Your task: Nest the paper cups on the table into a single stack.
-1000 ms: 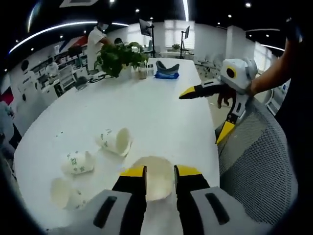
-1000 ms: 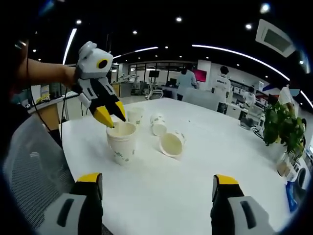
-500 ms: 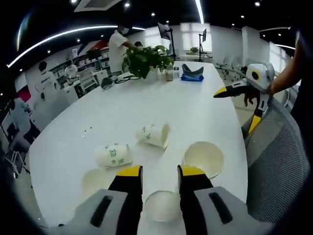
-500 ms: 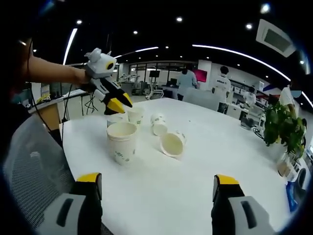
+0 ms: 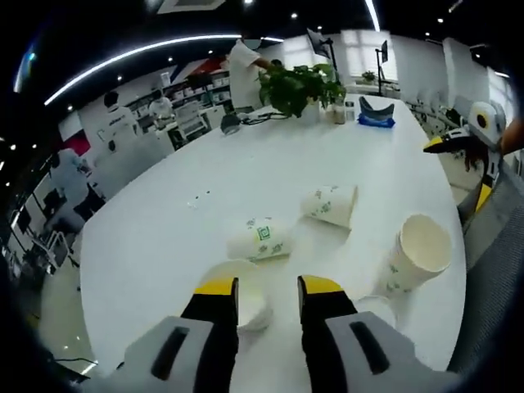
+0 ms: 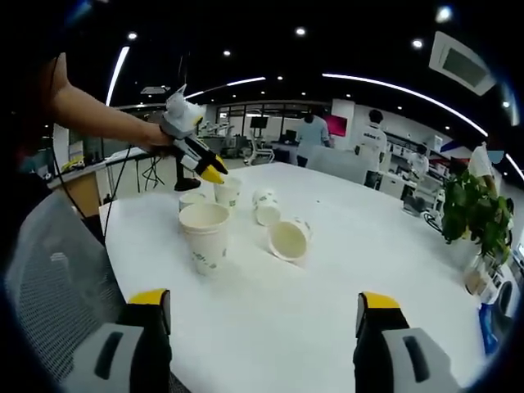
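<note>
Several white paper cups with green print are on the white table (image 5: 155,237). The tallest cup (image 5: 419,252) (image 6: 204,235) stands upright. Two cups (image 5: 331,204) (image 5: 260,240) lie on their sides. An upright cup (image 5: 250,301) sits just below my left gripper (image 5: 268,286), its rim partly behind the left jaw; the jaws stand a little apart and clamp nothing. Another upright cup (image 5: 372,311) is beside the right jaw. My right gripper (image 6: 264,307) is wide open over the near table edge, well short of the cups. In the right gripper view the left gripper (image 6: 205,169) hovers over the far upright cups (image 6: 227,192).
A potted plant (image 5: 299,86) (image 6: 471,209) and a blue object (image 5: 375,121) stand at the table's far end. A grey mesh chair (image 6: 45,278) (image 5: 495,270) is at the table's edge. People are among desks in the background. My right gripper (image 5: 458,170) shows off the table's right side.
My left gripper has moved off the tall upright cup, which stays standing, and over to the smaller upright cups further along. The right gripper has stayed still and open.
</note>
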Demonstrator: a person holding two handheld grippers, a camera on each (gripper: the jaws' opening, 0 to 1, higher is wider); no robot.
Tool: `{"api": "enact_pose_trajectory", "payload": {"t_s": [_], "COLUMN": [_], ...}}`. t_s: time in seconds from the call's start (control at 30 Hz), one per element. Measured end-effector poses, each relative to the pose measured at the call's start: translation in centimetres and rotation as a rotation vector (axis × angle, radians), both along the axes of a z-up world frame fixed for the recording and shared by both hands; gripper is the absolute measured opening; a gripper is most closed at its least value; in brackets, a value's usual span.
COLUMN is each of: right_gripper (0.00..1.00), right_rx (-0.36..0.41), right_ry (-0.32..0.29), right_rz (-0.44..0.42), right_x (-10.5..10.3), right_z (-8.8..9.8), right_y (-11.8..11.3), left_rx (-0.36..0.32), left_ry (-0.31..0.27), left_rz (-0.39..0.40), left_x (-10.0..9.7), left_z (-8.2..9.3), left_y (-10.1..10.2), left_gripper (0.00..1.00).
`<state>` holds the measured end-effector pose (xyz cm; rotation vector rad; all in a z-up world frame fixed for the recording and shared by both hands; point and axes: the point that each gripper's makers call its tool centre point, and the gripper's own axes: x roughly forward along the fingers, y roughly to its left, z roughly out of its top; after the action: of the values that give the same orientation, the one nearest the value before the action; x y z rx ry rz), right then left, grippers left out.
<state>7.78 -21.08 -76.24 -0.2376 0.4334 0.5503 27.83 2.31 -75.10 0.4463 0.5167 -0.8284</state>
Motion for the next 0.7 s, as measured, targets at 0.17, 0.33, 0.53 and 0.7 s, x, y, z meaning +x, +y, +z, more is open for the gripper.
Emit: {"api": "enact_pose_trajectory", "payload": {"t_s": [0.17, 0.33, 0.53, 0.7], "right_gripper": [0.95, 0.95, 0.94, 0.94], "right_rx": [0.000, 0.001, 0.003, 0.000], "right_ry": [-0.001, 0.000, -0.002, 0.000], "right_rz": [-0.001, -0.004, -0.009, -0.011], "right_x": [0.1, 0.1, 0.1, 0.1], "right_z": [-0.1, -0.1, -0.1, -0.1], "right_y": [-0.2, -0.2, -0.3, -0.2], "left_rx": [0.046, 0.070, 0.109, 0.112], "left_ry": [0.019, 0.052, 0.065, 0.074], "left_rz": [0.001, 0.029, 0.038, 0.049], "left_x": [1.1, 1.2, 1.2, 1.4], "left_z": [-1.6, -2.0, -2.9, -3.2], "left_y": [0.5, 1.1, 1.3, 1.6], "left_gripper": [0.23, 0.19, 0.15, 0.11]}}
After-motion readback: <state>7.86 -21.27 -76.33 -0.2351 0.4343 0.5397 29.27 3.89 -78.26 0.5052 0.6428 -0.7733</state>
